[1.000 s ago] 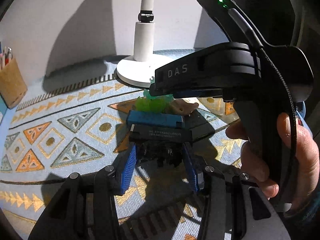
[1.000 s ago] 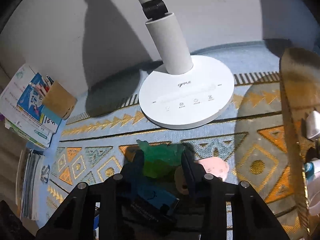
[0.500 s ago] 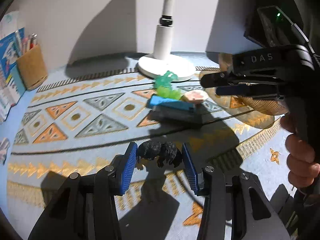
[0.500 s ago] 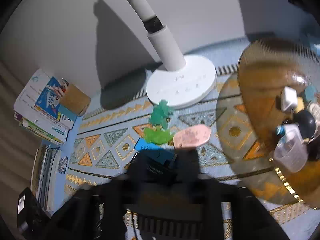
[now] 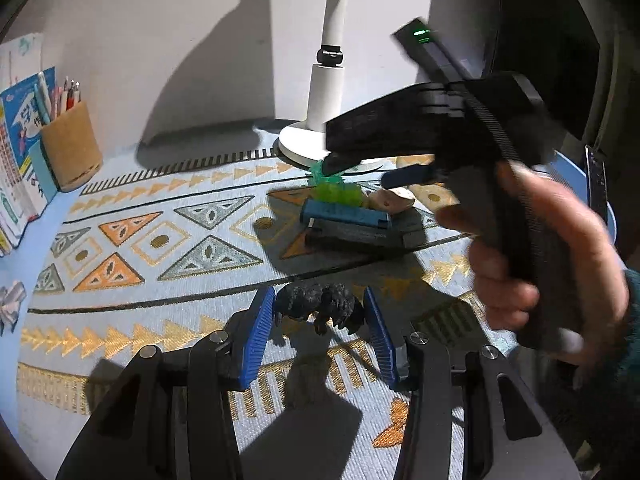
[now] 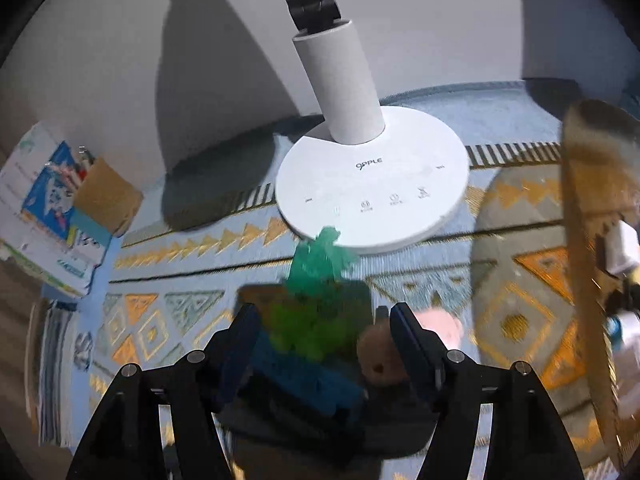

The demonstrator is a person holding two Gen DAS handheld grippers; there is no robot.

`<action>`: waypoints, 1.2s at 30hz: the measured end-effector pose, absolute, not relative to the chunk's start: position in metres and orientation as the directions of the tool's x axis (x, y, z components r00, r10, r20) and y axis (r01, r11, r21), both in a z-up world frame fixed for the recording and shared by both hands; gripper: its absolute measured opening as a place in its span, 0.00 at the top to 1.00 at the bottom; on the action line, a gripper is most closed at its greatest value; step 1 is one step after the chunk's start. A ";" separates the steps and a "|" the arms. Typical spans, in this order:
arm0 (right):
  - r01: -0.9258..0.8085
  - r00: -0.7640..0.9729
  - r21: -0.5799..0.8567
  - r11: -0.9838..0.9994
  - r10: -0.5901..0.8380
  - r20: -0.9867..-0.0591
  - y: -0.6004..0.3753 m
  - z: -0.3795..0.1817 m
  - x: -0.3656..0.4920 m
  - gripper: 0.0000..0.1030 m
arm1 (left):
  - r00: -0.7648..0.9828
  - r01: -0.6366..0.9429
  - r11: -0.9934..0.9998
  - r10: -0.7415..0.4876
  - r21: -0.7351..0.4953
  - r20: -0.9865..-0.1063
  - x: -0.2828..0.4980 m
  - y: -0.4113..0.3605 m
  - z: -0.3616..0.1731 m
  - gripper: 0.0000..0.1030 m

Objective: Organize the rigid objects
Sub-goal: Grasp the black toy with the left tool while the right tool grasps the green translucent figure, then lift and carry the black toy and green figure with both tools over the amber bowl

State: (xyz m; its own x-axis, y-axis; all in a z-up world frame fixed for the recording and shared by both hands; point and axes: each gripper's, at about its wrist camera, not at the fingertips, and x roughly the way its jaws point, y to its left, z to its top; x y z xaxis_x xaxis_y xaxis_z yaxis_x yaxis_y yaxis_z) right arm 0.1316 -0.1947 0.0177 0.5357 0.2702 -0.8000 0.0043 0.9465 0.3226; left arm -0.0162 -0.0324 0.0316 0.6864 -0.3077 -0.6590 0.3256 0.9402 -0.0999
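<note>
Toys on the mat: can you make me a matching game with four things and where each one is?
Things:
1. dark figure
2. green toy
3. pen cup
4. lamp

Places:
A. at the left edge, beside the books
B. by the wall, its round base on the mat
C. between the left gripper's blue pads
D. just in front of the lamp's base, behind the blue box

Pairs: 1-C, 2-D, 3-A, 4-B
</note>
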 end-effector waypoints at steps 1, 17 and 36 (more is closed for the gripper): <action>0.016 0.530 0.310 0.951 0.255 -0.809 -0.192 0.015 0.138 0.36 | 0.684 0.327 0.939 -0.314 -0.108 -0.658 -0.016 -0.031 0.032 0.58; -0.049 0.658 0.266 0.963 0.231 -0.717 -0.189 0.049 0.102 0.67 | 0.677 0.337 0.932 -0.339 -0.134 -0.653 -0.017 -0.028 0.033 0.58; -0.054 0.585 0.327 0.944 0.295 -0.755 -0.276 0.008 -0.030 0.59 | 0.681 0.319 0.942 -0.303 -0.102 -0.667 -0.016 -0.031 0.032 0.58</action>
State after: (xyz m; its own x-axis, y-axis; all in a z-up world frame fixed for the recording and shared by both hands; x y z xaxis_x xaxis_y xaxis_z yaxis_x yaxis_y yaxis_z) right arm -0.0297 -0.2761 0.0075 0.5853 0.2948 -0.7553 -0.0539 0.9437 0.3265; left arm -0.0160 -0.0315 0.0322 0.6808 -0.3031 -0.6668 0.3193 0.9421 -0.1022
